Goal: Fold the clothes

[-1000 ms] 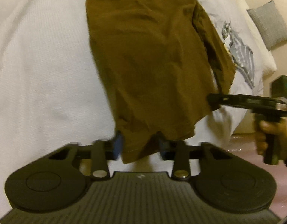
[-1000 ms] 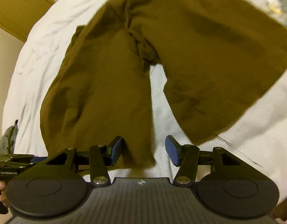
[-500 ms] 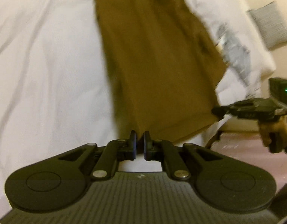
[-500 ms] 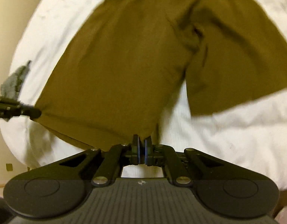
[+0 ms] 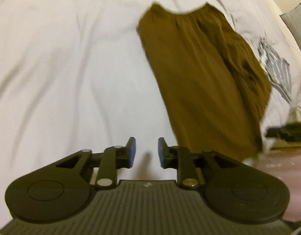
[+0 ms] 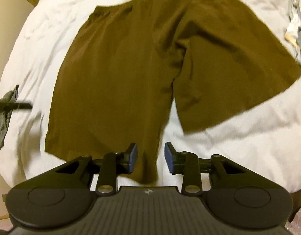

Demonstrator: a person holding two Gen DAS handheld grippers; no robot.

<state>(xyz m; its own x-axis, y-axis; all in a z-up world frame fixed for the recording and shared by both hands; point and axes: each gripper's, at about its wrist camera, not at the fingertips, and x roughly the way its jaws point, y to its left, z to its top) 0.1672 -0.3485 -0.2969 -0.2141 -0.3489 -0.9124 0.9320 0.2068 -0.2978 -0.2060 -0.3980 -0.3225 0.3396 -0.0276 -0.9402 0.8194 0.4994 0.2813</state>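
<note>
A pair of brown shorts lies spread flat on the white bedsheet, waistband at the far end and both legs fanning toward the near edge of the bed. The left gripper hovers over bare sheet just beside the shorts' left hem with its jaws apart and nothing between them. The right gripper is parted too — a hem corner sits in the gap, though the blur hides whether the pads touch it — and grey garments lie further right.
</note>
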